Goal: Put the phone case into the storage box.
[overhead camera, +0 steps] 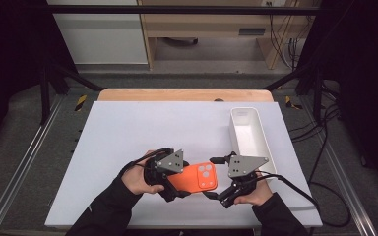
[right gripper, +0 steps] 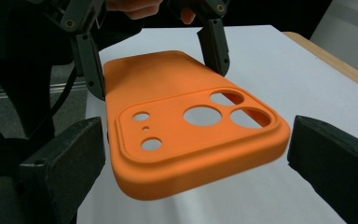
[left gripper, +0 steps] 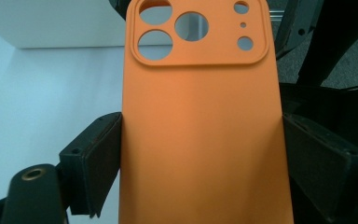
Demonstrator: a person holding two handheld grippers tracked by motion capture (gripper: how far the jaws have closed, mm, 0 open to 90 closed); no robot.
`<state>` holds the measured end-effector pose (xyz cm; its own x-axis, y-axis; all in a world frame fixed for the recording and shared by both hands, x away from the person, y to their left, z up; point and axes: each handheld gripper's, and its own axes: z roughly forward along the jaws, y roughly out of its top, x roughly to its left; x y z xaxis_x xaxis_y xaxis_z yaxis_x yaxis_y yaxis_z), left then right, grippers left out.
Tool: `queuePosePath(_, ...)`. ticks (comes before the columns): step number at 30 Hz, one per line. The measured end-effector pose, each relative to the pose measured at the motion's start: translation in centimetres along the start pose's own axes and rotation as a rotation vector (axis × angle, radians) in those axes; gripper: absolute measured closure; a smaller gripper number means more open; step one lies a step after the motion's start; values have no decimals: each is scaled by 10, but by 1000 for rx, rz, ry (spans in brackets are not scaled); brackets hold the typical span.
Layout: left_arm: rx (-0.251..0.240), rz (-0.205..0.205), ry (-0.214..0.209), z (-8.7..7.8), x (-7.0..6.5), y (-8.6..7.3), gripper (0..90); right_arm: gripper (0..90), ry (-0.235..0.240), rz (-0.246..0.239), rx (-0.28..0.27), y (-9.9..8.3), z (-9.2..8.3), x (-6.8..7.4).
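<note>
Orange silicone-looking phone case point(left gripper: 200, 140) filled the near view, pinched across its width by the left gripper point(overhead camera: 171, 178) and held clear above the white tabletop point(overhead camera: 142, 128).

Largest in the scene was that table, then the narrow white plastic bin point(overhead camera: 250, 137) near its right edge, then the case, hanging between the two hands in front of the person. It looked light, soft and bendy, with a matte skin unlikely to slip; the long side edges seemed the best hold, away from the raised camera-hole panel point(right gripper: 198, 123). Both forearms came in low, grippers pointing inward at each other. The right gripper point(right gripper: 196, 163) stood spread, its pads flanking the camera end without touching it.
</note>
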<state>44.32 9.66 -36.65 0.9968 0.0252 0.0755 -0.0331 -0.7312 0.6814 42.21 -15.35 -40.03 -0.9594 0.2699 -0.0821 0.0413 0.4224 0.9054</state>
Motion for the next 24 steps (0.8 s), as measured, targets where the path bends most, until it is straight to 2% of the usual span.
queuePosePath(8,-5,20,-14,2,-3,0,154,58,46,-14,17,1,6,1)
queuePosePath(15,-8,25,-22,1,-4,-4,154,68,94,-10,10,0,11,-1)
queuePosePath(24,-14,24,-38,3,-5,-7,154,76,121,-19,0,-1,14,-2)
